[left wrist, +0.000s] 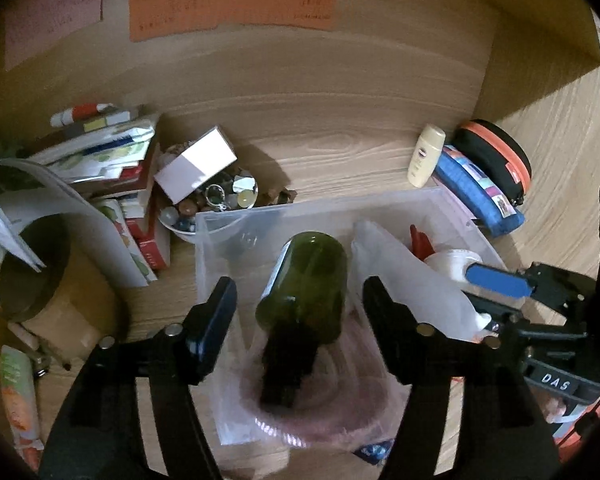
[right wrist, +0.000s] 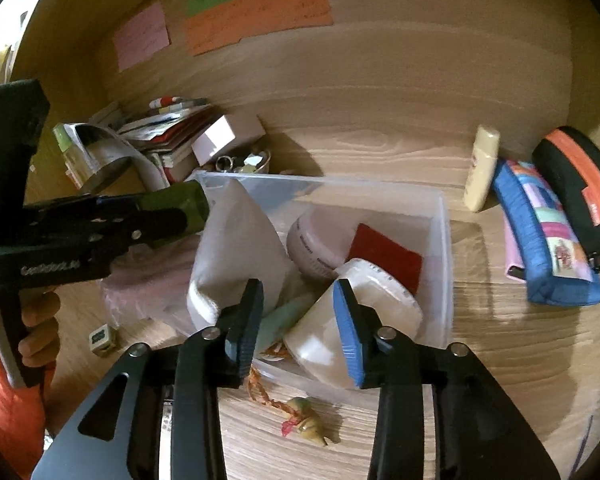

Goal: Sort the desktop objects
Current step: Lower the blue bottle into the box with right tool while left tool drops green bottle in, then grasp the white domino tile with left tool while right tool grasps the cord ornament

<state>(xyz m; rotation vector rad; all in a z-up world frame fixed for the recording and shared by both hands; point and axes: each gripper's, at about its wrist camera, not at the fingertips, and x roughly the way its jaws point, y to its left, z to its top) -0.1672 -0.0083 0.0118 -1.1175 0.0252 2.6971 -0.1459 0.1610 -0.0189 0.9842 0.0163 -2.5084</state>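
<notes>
A dark green bottle [left wrist: 304,276] with a black cap lies tilted over the clear plastic bin [left wrist: 320,200], between the jaws of my left gripper [left wrist: 300,282]. The jaws stand open and clear of its sides. From the right wrist view, the left gripper [right wrist: 176,216] comes in from the left with the green bottle [right wrist: 180,198] at its tips. My right gripper [right wrist: 298,286] is open over the bin [right wrist: 444,240]. A white tub [right wrist: 324,336] lies beside its blue pad, and there is a gap at the other finger. The right gripper [left wrist: 488,300] also shows at the bin's right side.
The bin holds a white cloth pouch [right wrist: 240,248], a round tub [right wrist: 316,244], a red item [right wrist: 384,260] and a pink bag [left wrist: 300,412]. A lotion bottle [left wrist: 426,156], blue pencil case [left wrist: 476,192] and black-orange case [left wrist: 496,160] lie right. Books [left wrist: 112,160] and a trinket bowl [left wrist: 216,196] sit left.
</notes>
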